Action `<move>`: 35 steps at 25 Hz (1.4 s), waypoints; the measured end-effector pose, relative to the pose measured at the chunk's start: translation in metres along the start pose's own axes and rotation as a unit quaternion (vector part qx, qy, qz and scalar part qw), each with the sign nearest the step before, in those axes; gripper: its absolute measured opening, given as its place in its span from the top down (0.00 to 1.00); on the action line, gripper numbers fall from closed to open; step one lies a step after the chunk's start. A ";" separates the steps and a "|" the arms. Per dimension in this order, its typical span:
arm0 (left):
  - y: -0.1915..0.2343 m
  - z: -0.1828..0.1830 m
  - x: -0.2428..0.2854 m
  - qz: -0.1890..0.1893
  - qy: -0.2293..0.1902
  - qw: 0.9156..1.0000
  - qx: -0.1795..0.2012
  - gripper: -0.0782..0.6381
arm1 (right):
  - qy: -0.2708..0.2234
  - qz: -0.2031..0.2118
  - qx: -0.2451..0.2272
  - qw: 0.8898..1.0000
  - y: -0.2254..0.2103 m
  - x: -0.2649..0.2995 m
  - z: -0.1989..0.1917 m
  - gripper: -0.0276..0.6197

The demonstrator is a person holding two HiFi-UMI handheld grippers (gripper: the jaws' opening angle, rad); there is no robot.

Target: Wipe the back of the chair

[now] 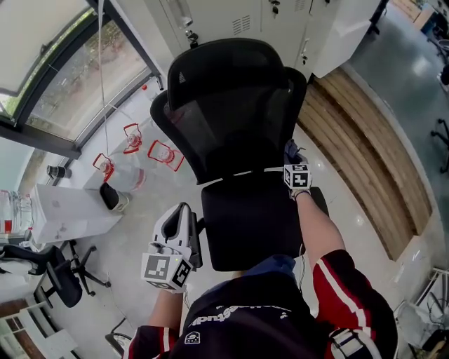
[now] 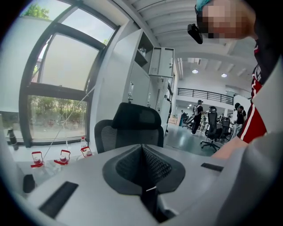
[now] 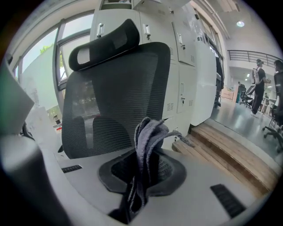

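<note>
Office, pale floor (image 1: pixel 137 238) | chair (image 1: pixel 231 105) back toward person | right claw (image 3: pixel 143 170) clamps grey cloth (image 3: pixel 148 137), seemingly at the backrest's right edge | left claw (image 2: pixel 143 165) closed, empty

Chair (image 1: pixel 231 119) ahead; cabinets (image 1: pixel 280 21) behind it, bottles (image 1: pixel 131 138) left.

Office chair (image 1: pixel 231 119): black, upright, with a mesh back, a headrest on top and a padded seat below. Cloth (image 3: pixel 148 141): grey, crumpled, pinched between the jaws of the right gripper (image 3: pixel 142 176), its loose end raised near the back's right-hand edge.
</note>
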State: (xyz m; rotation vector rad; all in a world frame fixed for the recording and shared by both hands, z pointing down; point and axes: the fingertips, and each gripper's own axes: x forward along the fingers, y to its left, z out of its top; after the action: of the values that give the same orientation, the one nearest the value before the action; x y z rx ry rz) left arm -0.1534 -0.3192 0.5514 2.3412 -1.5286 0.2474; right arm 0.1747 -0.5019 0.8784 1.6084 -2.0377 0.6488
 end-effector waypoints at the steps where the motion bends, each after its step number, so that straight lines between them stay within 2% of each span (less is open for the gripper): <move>1: 0.004 0.000 -0.001 0.004 -0.001 1.000 -0.002 0.86 | 0.000 0.000 0.001 1.000 0.003 0.002 0.000 0.87; 8: 0.025 0.001 -0.013 0.020 -0.009 1.000 -0.015 0.86 | 0.004 0.022 -0.006 1.000 0.045 0.009 0.008 0.87; 16: 0.047 0.004 -0.033 0.046 -0.017 0.998 -0.030 0.86 | -0.001 0.082 -0.043 0.996 0.128 0.028 0.030 0.87; 26: 0.084 -0.001 -0.064 0.093 -0.023 0.994 -0.048 0.86 | 0.007 0.146 -0.073 0.987 0.225 0.044 0.028 0.87; 35: 0.102 -0.001 -0.088 0.124 -0.031 0.990 -0.061 0.86 | 0.020 0.231 -0.122 0.965 0.329 0.047 0.024 0.87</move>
State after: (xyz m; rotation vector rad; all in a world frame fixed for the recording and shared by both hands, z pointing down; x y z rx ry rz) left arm -0.2819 -0.2813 0.5426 2.0834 -1.8126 0.1365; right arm -0.1574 -0.4847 0.8624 0.9775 -2.3753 0.5499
